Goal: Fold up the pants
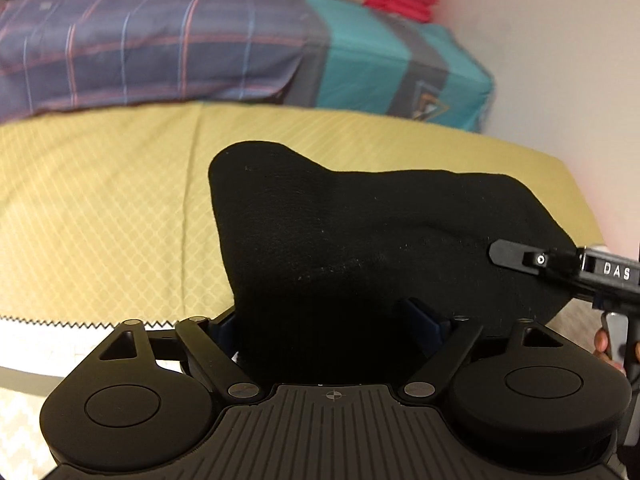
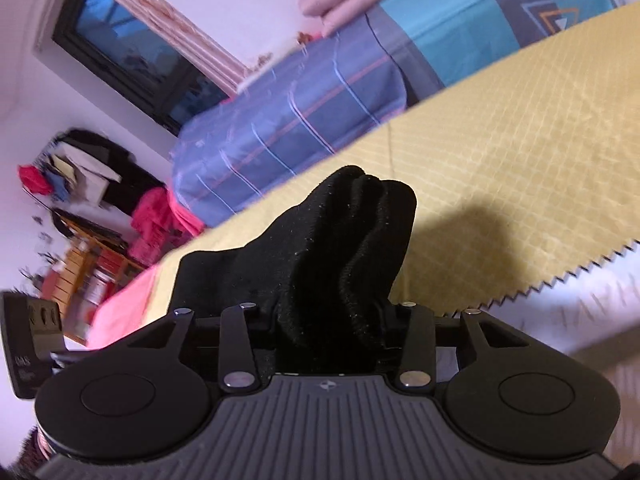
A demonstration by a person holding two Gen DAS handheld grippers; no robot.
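The black pants (image 1: 360, 240) occupy the centre of both views, lifted clear of the yellow quilted cloth (image 1: 100, 208) that covers the bed.

**Left gripper (image 1: 332, 332).** The fabric runs down between its fingers at lower centre of the left view. The blue pads are partly hidden behind the cloth, and they appear closed on it. The gripper is pitched steeply downward, so the cloth fans out ahead of it as one broad sheet.

**Right gripper (image 2: 332, 328).** A thick, bunched ridge of the pants (image 2: 352, 248) stands between its fingers at lower centre of the right view. The fingers are set partway open and look closed around that bundle. This gripper is pitched less steeply and tilted, so the bed edge runs diagonally across its view. Its body also enters the left view at the right edge (image 1: 516, 258), just beside the fabric, with a hand (image 1: 604, 346) below it.

**Purpose of the hold.** Two grips on one edge keep the garment spread between them. This is judged to be a carry step, bringing that edge over to make a fold.

**Surroundings.** A striped blue bedspread (image 1: 160, 40) lies beyond the yellow cloth in the upper frame.
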